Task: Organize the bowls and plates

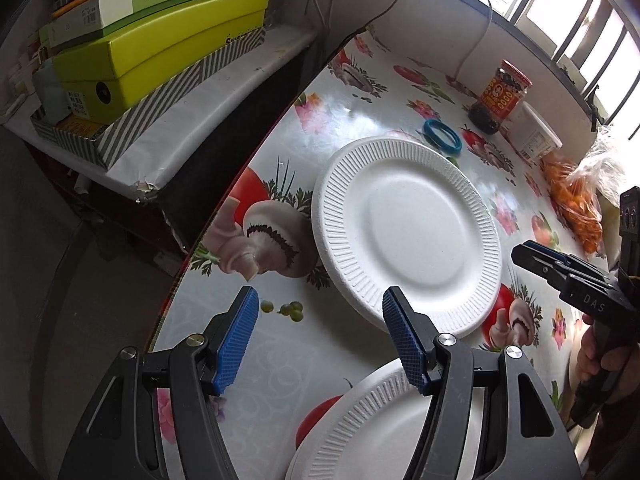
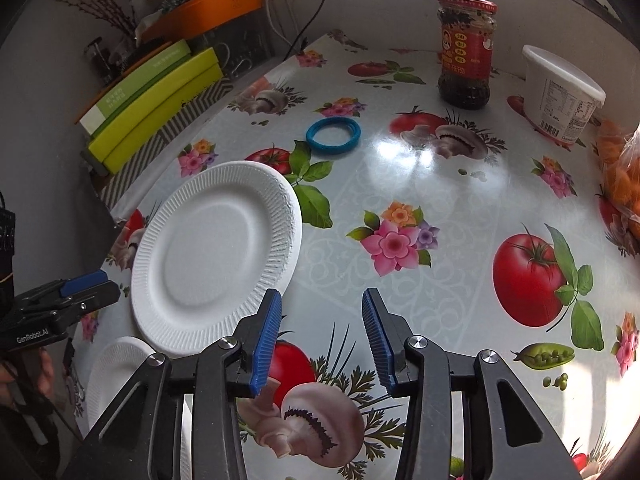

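White foam plate (image 1: 408, 232) lies flat, face up, on the glossy tablecloth (image 2: 420, 208) printed with tomatoes, mushrooms and flowers — round, with a smooth shallow well and a ribbed, fluted rim; its far edge looks slightly ragged in the right wrist view. It sits toward the table's left edge, near side. A second white plate (image 1: 372, 420) of the same ribbed kind lies nearer the camera, just beside the first; whether their rims touch cannot be told. Left gripper (image 1: 318, 340) hangs over the near part of the table, blue ribbed pads (image 1: 236, 344) spread wide, nothing between them; the right-hand pad stands in front of the gap between the two plates. Right gripper (image 2: 320, 340) is partly open, jaws apart with only bare cloth showing between them — its left pad sits in front of the first plate's near-right rim; contact cannot be confirmed. Farther back: a blue ring (image 2: 334, 135), a red-labelled jar (image 2: 466, 52) of dark contents, a white tub (image 2: 560, 92). A bag of orange items (image 1: 576, 200) lies at the right edge. Yellow-green boxes (image 1: 160, 52) are stacked on a shelf to the left.
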A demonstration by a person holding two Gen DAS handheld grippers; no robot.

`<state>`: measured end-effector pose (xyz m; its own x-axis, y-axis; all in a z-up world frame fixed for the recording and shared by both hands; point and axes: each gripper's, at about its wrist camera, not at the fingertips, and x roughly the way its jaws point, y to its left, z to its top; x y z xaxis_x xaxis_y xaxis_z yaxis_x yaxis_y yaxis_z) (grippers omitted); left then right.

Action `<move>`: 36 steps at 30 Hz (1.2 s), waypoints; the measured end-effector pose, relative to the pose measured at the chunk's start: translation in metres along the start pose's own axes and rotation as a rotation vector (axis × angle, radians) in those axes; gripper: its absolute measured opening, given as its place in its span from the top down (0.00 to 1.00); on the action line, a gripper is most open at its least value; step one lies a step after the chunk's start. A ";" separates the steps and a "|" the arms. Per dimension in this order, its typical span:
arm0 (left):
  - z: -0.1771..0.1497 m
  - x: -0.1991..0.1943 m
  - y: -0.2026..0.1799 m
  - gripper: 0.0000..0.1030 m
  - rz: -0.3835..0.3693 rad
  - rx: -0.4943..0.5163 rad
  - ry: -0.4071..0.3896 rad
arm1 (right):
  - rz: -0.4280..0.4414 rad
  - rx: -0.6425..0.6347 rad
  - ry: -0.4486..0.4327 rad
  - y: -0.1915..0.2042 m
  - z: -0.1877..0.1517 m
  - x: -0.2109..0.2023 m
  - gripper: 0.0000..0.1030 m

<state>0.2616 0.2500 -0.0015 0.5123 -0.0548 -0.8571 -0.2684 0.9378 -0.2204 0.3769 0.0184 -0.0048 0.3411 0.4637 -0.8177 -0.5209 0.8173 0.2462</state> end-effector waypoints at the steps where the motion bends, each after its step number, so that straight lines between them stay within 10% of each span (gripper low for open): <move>1: 0.001 0.003 0.001 0.37 -0.003 -0.004 0.005 | 0.013 0.007 -0.001 0.000 0.000 0.001 0.61; 17: 0.011 0.019 0.002 0.37 -0.090 -0.053 0.034 | 0.104 0.098 0.019 -0.003 0.003 0.021 0.76; 36: 0.009 0.024 -0.007 0.69 -0.111 -0.030 0.051 | 0.112 0.078 0.006 0.006 0.001 0.016 0.91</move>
<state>0.2831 0.2450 -0.0159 0.4982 -0.1756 -0.8491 -0.2374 0.9142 -0.3284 0.3799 0.0312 -0.0164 0.2792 0.5519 -0.7858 -0.4932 0.7846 0.3758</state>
